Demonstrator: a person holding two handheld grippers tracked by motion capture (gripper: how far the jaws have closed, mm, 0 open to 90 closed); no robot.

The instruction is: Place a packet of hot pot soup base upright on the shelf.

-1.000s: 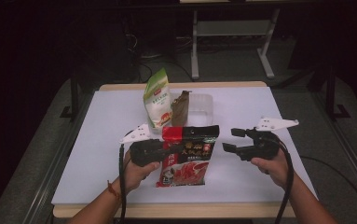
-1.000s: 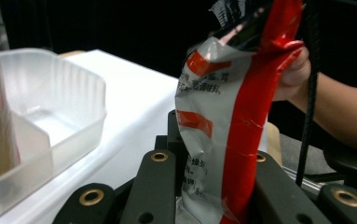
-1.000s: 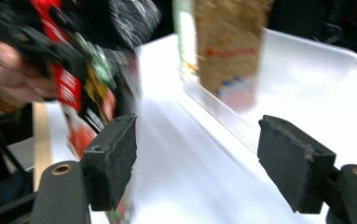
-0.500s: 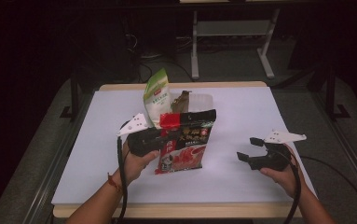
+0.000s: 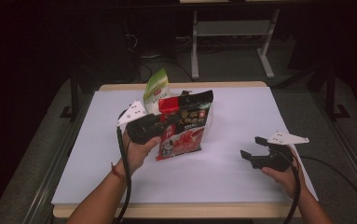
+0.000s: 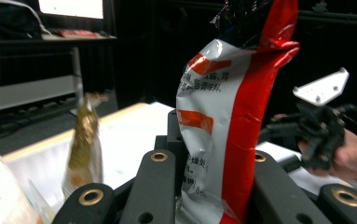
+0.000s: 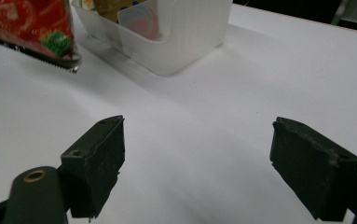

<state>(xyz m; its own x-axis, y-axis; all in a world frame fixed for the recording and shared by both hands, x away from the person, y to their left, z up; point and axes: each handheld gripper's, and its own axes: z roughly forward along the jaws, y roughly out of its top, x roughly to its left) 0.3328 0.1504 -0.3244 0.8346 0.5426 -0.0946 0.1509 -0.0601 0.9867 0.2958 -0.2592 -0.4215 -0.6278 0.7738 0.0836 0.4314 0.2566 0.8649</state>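
Your white table (image 5: 241,182) carries a clear plastic bin (image 7: 176,35) at its far side, with a green and white pouch (image 5: 155,88) standing beside it. Above the table's middle, your left claw (image 5: 167,128) is clamped on the red snack bag (image 5: 185,126), held upright and off the surface. Near the right edge, your right claw (image 5: 253,148) sits low over bare table, its jaws wide with nothing between them, having just been opening.
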